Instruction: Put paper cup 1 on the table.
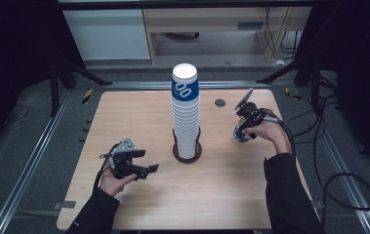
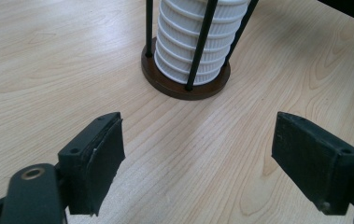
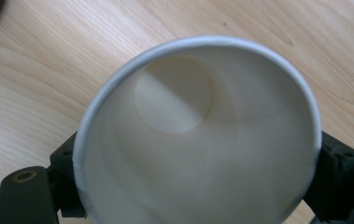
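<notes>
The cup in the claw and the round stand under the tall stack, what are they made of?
The cup in the right gripper looks like paper: matte white inside, thin rolled rim, flat glued disc at the bottom. The stand seems to have a dark brown wooden base, smooth and slightly glossy, though it could be plastic. Its thin black rods are probably metal.

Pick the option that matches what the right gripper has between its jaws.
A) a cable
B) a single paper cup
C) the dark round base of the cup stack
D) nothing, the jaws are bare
B: the right gripper view shows the right gripper with its jaws on either side of a single paper cup, whose open mouth faces the camera; the high view shows that cup apart from the cup stack.
</notes>
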